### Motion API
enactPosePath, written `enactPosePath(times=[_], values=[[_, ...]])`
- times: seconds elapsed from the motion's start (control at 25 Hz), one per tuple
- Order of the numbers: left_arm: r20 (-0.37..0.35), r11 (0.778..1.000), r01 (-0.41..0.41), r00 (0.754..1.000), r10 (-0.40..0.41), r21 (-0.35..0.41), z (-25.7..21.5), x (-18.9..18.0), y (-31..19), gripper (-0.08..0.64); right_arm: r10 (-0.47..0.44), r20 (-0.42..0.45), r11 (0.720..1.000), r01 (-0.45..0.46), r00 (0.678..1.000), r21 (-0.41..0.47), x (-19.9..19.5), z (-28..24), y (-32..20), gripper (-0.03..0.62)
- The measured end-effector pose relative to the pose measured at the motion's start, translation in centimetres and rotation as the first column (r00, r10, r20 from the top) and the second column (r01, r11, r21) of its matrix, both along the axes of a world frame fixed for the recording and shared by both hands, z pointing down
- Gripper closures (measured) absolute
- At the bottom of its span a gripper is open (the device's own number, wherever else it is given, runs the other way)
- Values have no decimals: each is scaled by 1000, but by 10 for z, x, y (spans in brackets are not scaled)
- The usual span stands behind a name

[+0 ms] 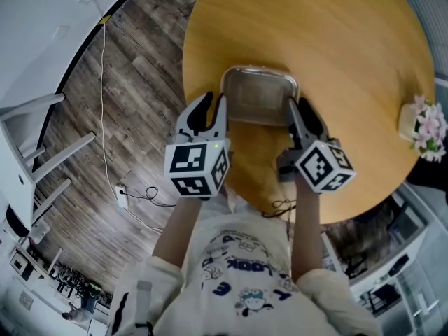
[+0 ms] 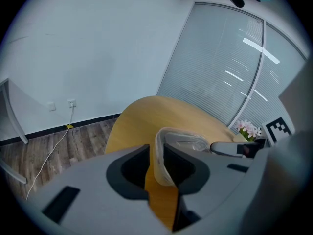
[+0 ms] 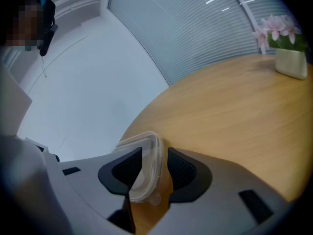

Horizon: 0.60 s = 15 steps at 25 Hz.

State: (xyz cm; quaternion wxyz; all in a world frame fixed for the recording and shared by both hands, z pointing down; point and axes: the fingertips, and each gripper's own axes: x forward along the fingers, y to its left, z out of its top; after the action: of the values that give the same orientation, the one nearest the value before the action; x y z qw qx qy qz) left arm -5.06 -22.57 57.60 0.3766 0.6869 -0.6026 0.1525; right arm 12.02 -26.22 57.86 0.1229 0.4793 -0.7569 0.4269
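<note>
— Where's the box (image 1: pixel 259 93)?
— Flat on the table (image 1: pixel 336 54), near me. My left gripper (image 1: pixel 213 103) and right gripper (image 1: pixel 297 109) each have its rim between half-open jaws, not pinched. One each side would keep it level, I think.

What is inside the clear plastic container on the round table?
Nothing shows inside the clear container. The left gripper and right gripper cover its two near corners, so those parts cannot be checked.
</note>
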Motion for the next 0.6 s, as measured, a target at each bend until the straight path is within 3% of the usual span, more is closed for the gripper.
enactPosePath(times=[0.6], values=[[-34, 1000, 1, 999, -1, -6, 4, 8, -3, 502, 8, -21, 999, -7, 1000, 41, -1, 2, 2, 451]])
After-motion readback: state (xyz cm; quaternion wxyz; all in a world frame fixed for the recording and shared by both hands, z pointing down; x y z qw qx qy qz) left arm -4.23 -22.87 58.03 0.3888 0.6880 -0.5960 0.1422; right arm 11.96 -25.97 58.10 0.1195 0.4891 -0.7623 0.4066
